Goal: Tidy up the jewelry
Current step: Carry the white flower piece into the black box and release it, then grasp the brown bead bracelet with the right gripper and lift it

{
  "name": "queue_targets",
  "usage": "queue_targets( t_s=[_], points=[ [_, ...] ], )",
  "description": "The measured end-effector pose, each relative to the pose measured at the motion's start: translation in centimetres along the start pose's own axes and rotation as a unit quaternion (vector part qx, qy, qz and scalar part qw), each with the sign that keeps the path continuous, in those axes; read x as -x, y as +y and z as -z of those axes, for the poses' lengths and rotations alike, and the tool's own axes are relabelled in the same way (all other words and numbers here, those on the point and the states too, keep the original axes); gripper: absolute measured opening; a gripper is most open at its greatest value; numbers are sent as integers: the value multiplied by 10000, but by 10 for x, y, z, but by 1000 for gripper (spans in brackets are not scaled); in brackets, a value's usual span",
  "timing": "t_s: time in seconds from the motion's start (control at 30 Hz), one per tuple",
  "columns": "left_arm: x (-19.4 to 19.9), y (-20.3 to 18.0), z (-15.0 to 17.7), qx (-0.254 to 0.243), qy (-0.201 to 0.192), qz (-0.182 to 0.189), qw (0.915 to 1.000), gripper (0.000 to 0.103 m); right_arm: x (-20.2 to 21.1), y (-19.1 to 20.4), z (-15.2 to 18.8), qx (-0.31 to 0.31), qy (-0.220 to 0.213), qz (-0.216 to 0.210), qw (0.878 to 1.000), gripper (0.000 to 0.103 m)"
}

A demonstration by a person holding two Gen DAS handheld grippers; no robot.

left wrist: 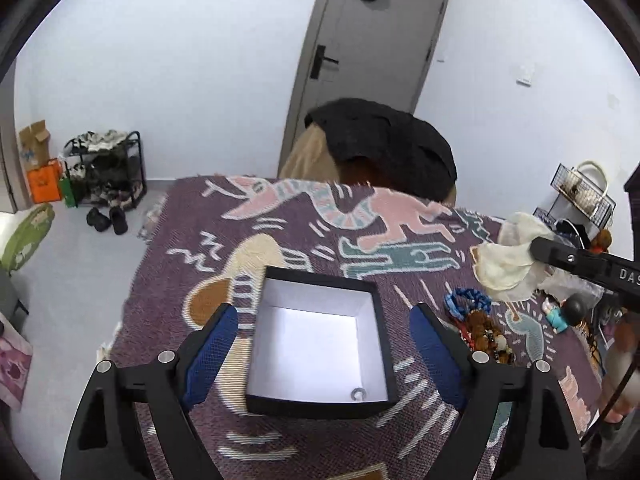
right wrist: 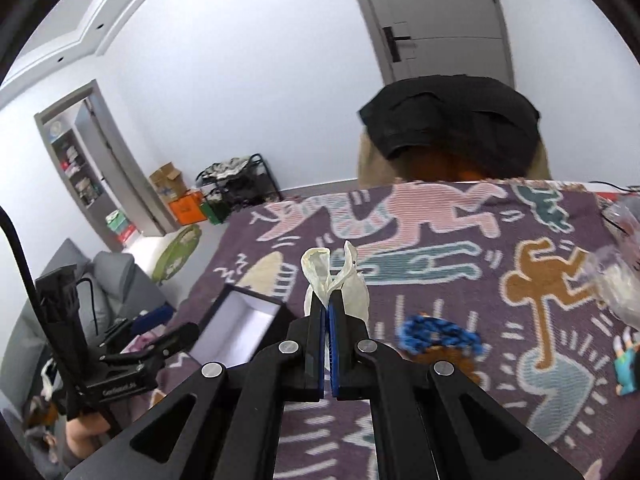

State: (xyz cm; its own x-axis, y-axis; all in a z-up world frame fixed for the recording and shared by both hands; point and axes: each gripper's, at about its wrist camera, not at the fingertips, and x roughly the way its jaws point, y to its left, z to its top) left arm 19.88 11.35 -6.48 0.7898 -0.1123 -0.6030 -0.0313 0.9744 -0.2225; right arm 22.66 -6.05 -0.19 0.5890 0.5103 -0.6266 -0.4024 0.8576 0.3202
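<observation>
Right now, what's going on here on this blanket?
A person is sorting jewelry with two handheld tongs. The right tongs are shut on a cream fabric pouch lifted over the patterned blanket. The left tongs stand open around a black box holding one small ring. Bracelets lie beside it.

black box (left wrist: 320, 344) – white inside, purple blanket (left wrist: 400, 392)

purple patterned woven blanket (left wrist: 304, 224): coarse ribbed cloth, matt
black square cardboard box (left wrist: 320, 276): smooth white paper lining
cream sheer pouch (right wrist: 352, 280): thin, crinkled fabric
blue braided cord (left wrist: 468, 300): twisted fibre
</observation>
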Motion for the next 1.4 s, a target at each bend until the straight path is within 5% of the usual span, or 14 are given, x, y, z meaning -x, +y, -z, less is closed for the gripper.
queue_targets(
  t_s=[0.47, 0.67, 0.73, 0.8, 0.87, 1.4],
  points=[
    [31, 45, 10, 350, -164, -188, 9991, 88, -47, 74, -1, 430, 324, -429, 9976, 3],
    [40, 60, 13, 476, -245, -295, 9981, 88, -63, 99, 4, 765, 441, -229, 9958, 4],
    [40, 64, 12, 491, -221, -349, 9979, 88, -67, 107, 5, 948, 516, -89, 9941, 13],
    [42, 67, 13, 538, -233, -367, 9976, 88, -66, 110, 7, 1060, 468, 49, 9933, 49],
    [43, 69, 12, 563, -248, -341, 9975, 88, -60, 109, 8, 1117, 290, 188, 9931, 58],
    [39, 27, 1, 216, -237, -119, 9994, 88, -9, 32, 15, 330, 38, 881, 9956, 61]
  ],
)
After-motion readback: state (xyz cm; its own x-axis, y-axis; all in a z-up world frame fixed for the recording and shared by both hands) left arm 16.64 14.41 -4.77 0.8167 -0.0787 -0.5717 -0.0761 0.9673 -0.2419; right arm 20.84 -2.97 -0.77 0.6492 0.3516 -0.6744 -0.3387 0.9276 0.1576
